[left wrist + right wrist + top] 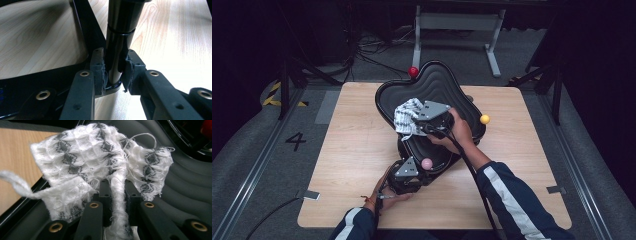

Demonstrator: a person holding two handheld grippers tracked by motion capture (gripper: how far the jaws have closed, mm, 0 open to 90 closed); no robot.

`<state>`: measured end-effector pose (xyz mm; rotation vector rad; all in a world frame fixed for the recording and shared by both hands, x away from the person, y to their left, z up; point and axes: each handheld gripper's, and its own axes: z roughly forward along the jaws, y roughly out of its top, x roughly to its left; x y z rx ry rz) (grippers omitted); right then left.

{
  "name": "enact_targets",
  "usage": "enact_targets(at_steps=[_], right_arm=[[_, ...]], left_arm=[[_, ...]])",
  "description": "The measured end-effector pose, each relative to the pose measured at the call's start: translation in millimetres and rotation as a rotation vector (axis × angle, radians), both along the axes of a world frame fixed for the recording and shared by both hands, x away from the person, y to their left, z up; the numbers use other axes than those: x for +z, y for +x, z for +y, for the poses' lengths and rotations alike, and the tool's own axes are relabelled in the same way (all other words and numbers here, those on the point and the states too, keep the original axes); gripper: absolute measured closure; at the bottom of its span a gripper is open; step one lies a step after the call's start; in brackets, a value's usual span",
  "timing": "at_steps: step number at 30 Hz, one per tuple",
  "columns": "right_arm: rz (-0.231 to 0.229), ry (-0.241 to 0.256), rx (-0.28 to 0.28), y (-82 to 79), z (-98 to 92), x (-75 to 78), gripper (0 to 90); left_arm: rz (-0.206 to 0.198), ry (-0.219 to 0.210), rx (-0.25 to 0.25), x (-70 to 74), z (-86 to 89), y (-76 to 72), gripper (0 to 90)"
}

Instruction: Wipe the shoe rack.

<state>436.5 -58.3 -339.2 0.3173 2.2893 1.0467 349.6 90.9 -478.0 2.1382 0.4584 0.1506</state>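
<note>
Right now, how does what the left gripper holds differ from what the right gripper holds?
The left gripper is shut on a black post, hard, glossy and smooth; the right gripper is shut on a white and grey cloth, soft, fuzzy and fraying. The black post stands straight between the jaws, while the cloth bunches and spreads above them. Both are clamped firmly.

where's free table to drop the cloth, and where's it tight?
Free: the wooden table left of the black ribbed seat, and the strip right of the yellow ball. Tight: mid-table, where the right tongs pinch the white cloth over the seat and the left tongs clamp its black post.
</note>
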Motion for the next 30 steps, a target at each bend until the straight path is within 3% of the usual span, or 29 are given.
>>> enact_targets(at_steps=[4,9,10,13,17,21,25,30], right_arm=[[0.012,0.017,0.009,4.1,-4.0,-0.2,79.3],[-0.028,-0.007,-0.041,12.4,-12.6,-0.2,79.2],[-0.006,0.011,-0.049,16.1,-17.1,0.2,79.2],[-0.039,-0.032,-0.113,23.4,-26.6,-0.1,79.2],[-0.035,-0.038,-0.155,32.4,-38.4,-0.2,79.2],[-0.028,-0.038,-0.236,47.1,-62.6,-2.8,79.3],[-0.039,-0.069,-0.325,57.4,-81.6,-7.9,79.3],[-0.011,-0.033,-0.404,69.0,-108.4,-13.5,79.3]], left_arm=[[0.007,0.006,0.005,0.3,0.2,0.3,72.5],[0.015,0.007,0.012,0.4,0.5,0.6,72.4],[0.015,0.004,0.013,0.2,0.4,0.5,72.3],[0.014,0.004,0.013,0.1,0.3,0.6,72.3],[0.014,0.006,0.013,0.2,0.3,0.6,72.3],[0.012,0.011,0.014,0.5,0.3,0.6,72.3],[0.014,0.014,0.016,0.4,0.1,0.8,72.3],[0.018,0.008,0.015,-0.1,-0.3,1.1,72.3]])
